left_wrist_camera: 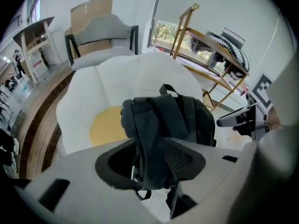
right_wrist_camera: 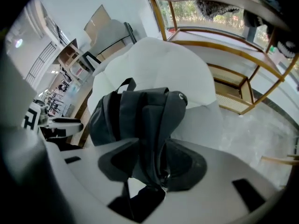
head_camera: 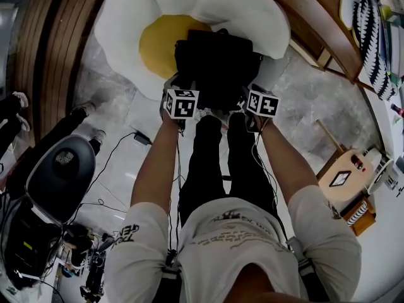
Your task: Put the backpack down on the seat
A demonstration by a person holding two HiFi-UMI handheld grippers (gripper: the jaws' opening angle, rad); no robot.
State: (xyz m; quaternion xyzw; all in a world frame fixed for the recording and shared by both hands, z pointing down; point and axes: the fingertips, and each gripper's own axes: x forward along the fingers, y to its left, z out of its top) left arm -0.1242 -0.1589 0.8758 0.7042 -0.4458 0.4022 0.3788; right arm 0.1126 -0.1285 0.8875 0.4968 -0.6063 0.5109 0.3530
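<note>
Backpack [head_camera: 218, 68]: one, against one white-yellow seat [head_camera: 126, 24].

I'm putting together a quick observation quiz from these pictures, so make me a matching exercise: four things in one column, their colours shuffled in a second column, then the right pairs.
Things
1. backpack
2. seat's outer cushion
3. seat's middle patch
4. shelf rack

Colours
A. yellow
B. light wood
C. black
D. white

Pairs: 1-C, 2-D, 3-A, 4-B
</note>
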